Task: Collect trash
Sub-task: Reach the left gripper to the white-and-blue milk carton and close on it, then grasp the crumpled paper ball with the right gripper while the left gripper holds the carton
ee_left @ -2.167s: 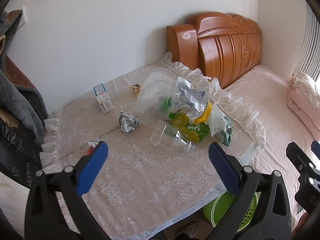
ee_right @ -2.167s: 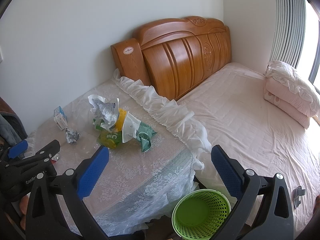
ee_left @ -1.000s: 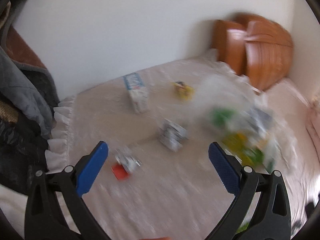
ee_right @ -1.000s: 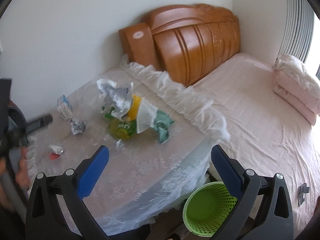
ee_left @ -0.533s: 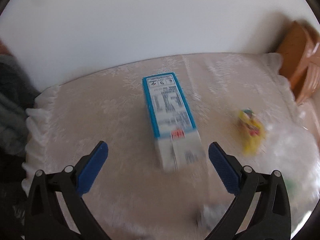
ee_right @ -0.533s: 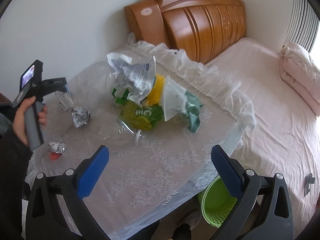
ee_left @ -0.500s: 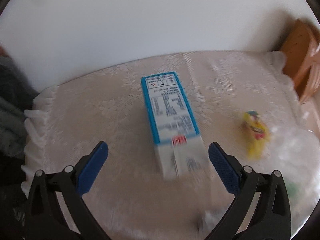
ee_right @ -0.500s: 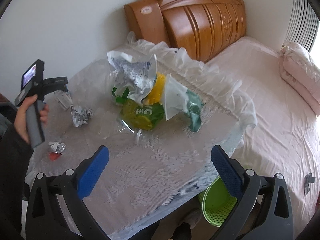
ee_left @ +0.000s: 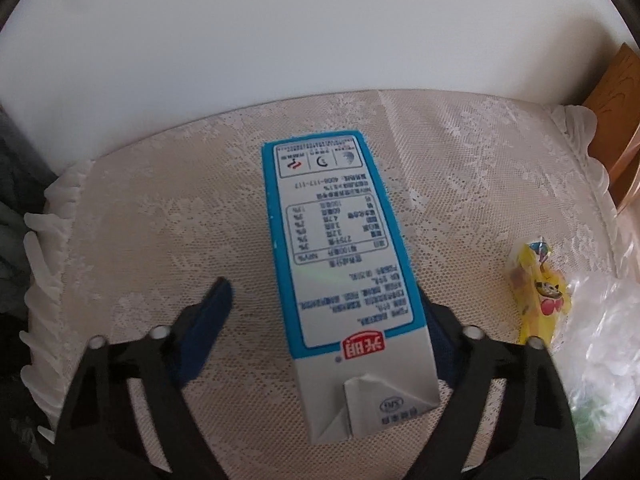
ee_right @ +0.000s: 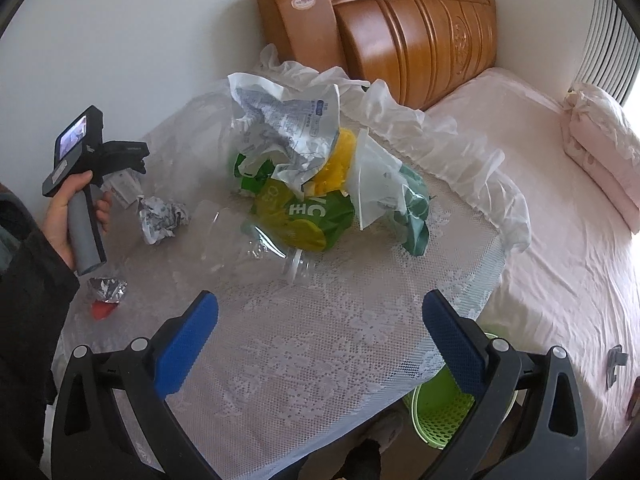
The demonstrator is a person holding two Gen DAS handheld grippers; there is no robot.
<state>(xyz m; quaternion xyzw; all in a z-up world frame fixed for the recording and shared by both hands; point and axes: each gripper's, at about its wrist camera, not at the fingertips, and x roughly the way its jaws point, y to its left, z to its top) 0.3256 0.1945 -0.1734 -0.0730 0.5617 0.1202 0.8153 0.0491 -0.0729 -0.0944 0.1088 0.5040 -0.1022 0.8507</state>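
Lace-covered table against a white wall: a blue-and-white carton lies flat, long axis running from the wall toward the camera, folded end nearest. Left gripper straddles it, jaws closing, left pad still clear. Right gripper hangs wide, empty, near crumpled bags.
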